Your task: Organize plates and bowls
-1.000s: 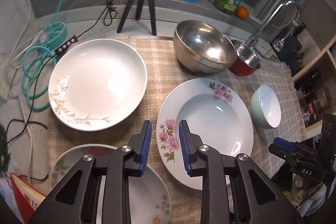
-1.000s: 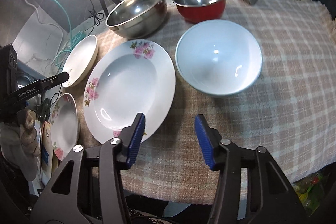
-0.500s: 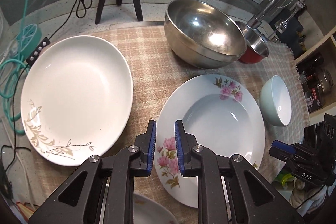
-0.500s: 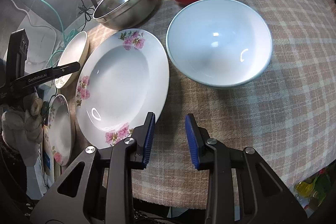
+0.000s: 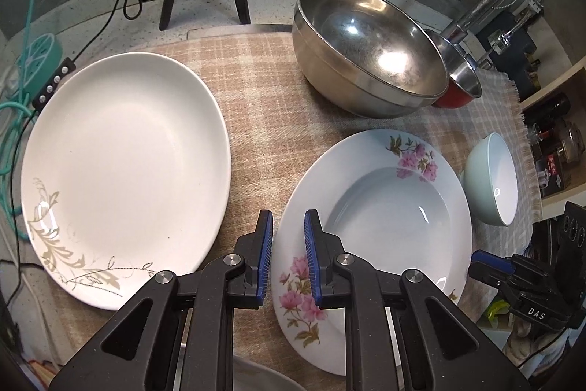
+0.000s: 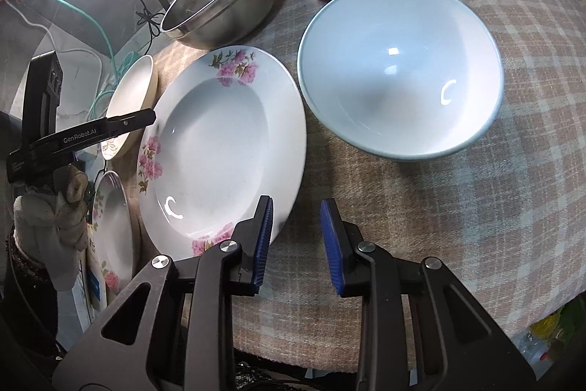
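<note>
Left gripper [image 5: 287, 257] is open by a narrow gap and grips nothing; it hovers over the left rim of the pink-flower plate [image 5: 384, 207], with the plate edge showing between the blue pads [image 5: 266, 255]. White plate with gold leaves [image 5: 124, 171] lies to its left, apart from the flower plate. Steel bowl [image 5: 370, 50] sits ahead-right, the red bowl [image 5: 463, 87] touching behind it. Pale blue bowl [image 5: 494, 182] sits far right.

Right gripper [image 6: 297, 242] is open wider and empty, above the plaid cloth [image 6: 476, 226] just right of the flower plate's near rim. Blue bowl is ahead-right, just beside the plate. A third floral plate [image 6: 113, 229] lies far left, at the cloth's edge.
</note>
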`<move>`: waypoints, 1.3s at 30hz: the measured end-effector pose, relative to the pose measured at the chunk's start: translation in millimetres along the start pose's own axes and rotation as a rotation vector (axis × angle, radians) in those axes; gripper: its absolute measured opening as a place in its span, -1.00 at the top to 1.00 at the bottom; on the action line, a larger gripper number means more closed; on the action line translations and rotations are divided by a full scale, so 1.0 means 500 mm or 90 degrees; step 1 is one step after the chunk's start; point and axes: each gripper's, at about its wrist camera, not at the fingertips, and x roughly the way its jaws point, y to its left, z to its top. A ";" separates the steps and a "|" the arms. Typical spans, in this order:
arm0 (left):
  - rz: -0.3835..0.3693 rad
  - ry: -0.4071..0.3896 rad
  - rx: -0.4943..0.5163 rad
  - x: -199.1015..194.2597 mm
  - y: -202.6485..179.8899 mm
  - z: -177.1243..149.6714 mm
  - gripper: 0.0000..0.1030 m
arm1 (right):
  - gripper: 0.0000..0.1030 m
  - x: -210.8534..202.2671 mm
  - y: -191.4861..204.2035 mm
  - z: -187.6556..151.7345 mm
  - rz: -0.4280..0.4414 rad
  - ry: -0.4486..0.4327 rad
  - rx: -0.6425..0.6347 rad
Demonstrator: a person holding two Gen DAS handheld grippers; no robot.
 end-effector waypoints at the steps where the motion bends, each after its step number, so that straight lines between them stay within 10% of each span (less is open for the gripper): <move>1: 0.000 0.002 0.002 0.002 -0.002 0.001 0.69 | 0.45 0.002 -0.001 0.001 0.001 0.001 0.002; 39: -0.038 0.063 0.031 0.017 0.002 0.011 0.69 | 0.61 0.023 0.008 0.019 0.025 0.028 -0.008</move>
